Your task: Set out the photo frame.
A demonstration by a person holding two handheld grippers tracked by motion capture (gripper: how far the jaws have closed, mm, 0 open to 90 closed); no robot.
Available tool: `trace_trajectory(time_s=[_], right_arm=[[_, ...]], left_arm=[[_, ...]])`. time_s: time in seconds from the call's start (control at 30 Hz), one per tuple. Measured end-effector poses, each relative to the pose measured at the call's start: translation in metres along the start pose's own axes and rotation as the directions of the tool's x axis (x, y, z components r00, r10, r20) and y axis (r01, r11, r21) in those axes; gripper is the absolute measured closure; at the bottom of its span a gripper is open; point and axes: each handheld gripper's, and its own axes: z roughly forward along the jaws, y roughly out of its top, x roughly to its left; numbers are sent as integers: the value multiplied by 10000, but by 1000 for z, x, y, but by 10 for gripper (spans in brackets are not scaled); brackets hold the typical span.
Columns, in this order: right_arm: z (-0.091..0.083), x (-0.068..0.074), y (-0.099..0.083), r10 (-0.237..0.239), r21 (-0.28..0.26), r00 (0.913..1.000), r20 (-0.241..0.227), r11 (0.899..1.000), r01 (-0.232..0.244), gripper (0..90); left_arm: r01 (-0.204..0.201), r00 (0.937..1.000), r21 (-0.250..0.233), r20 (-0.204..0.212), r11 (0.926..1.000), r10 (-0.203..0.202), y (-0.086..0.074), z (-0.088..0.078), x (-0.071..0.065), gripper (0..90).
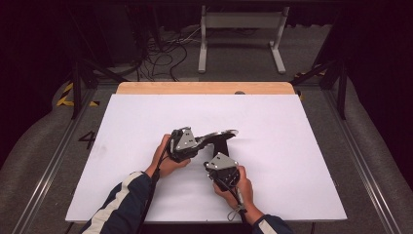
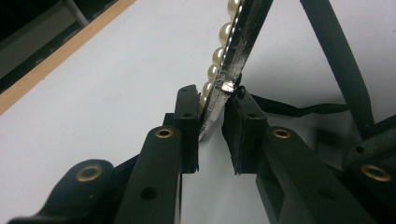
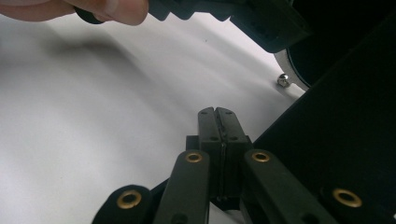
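A flat round frame [image 1: 220, 134] rimmed with pearls [image 2: 223, 33] and a glittery silver edge [image 2: 236, 51] is held tilted above the white table top [image 1: 292, 161], with a black stand [image 1: 223, 145] under it. My left gripper [image 1: 198, 141] [image 2: 212, 100] is shut on the frame's lower edge, one pad on the pearl side and one on the silver side. My right gripper [image 1: 213, 160] [image 3: 216, 112] is shut with nothing between its jaws, just beside the stand's black back panel [image 3: 345, 107]. The frame's silver rim [image 3: 282, 79] peeks past that panel.
The white sheet lies on a wooden table whose far edge [image 1: 204, 87] shows. The stand's black strut [image 2: 336, 51] slants across behind the frame. The hand [image 3: 93, 9] on the left gripper is close above the right gripper. Beyond the table are cables and a white stand base [image 1: 241, 34].
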Motion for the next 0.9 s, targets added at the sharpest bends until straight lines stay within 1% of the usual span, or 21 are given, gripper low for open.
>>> trace_trajectory(time_s=[0.07,0.13,0.2,0.23,0.47,0.63,0.77,0.9], right_arm=[[-1,0,0,-13,0,10000,12,10000,13,900],[-2,0,-2,52,-79,9999,114,10000,-51,900],[-1,1,-3,116,-51,9999,90,9999,-116,900],[-1,1,-3,62,-23,9999,88,10000,-62,900],[-6,-5,-7,406,-44,9992,54,9992,-406,900],[-8,-7,-9,468,5,9989,42,9989,-468,900],[-9,-8,-10,518,49,9987,-6,9986,-518,900],[-9,-8,-10,495,58,9988,-29,9988,-495,900]], left_arm=[[22,10000,3,0,10000,-22,0,0,0,764],[125,9999,-55,104,9999,-125,-1,-1,1,764],[10,10000,33,91,10000,-10,0,-1,0,765],[29,9999,45,105,10000,-29,0,-2,0,767],[-115,9999,116,54,9999,114,0,-5,-4,783],[-222,9997,158,40,9996,222,0,-10,-7,798],[-190,9998,141,11,9997,190,0,-10,-7,798],[-15,10000,51,67,10000,14,-1,-10,-7,793]])
